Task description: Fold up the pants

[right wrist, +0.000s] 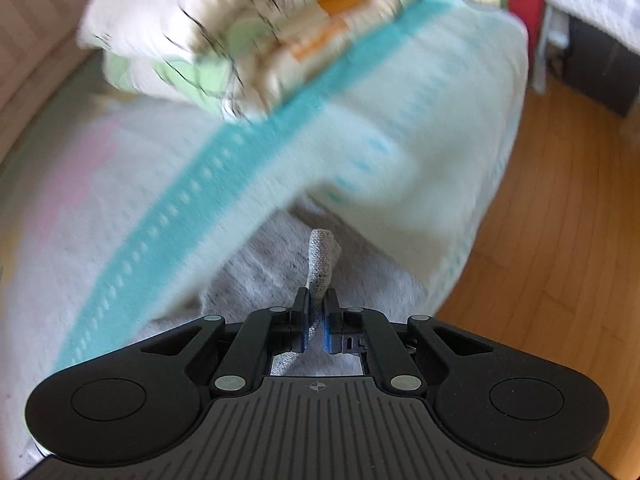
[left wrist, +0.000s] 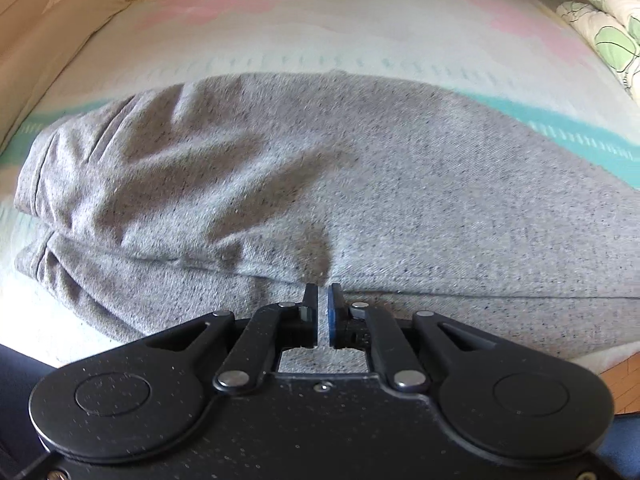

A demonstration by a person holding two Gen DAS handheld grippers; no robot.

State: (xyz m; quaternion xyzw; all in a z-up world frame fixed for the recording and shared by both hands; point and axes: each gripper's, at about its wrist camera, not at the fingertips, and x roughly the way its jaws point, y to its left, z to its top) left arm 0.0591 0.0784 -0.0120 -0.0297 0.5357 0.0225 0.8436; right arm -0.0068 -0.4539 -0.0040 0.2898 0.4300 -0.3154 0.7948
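We have the grey pants (left wrist: 304, 184) lying flat across the bed (left wrist: 360, 40), long axis running 9 to 3 o'clock in the left wrist view, with the two cuffed leg ends (left wrist: 40, 200) stacked at about 9 o'clock. The legs appear already laid one over the other lengthwise; we judge the next fold to be crosswise.

Left tongs (left wrist: 323, 300): jaws stand a narrow slit apart, with grey cloth visible through the gap. We cannot tell whether any fabric is pinched between the pads. They sit at the near edge of the pants, 6 o'clock of the garment's middle, and the bulk of the cloth lies toward 12.

Right tongs (right wrist: 317, 300): closed on a raised tuck of the grey fabric (right wrist: 322, 256), which stands up at 12 o'clock just beyond the tips. The rest of the pants lies below and behind the jaws.

Key relation: the right hand holds one end of the garment, and the leg ends lie far toward 9 o'clock from the left hand. A crosswise fold would probably carry the right hand's end along the long axis toward those cuffs.

View differences: only the left view shows the cuffs and the full run of the pants. Only the right view, heavily blurred, shows the grip, the folded quilt (right wrist: 224, 28) at 12 o'clock, and the wooden floor (right wrist: 560, 240) at 3.
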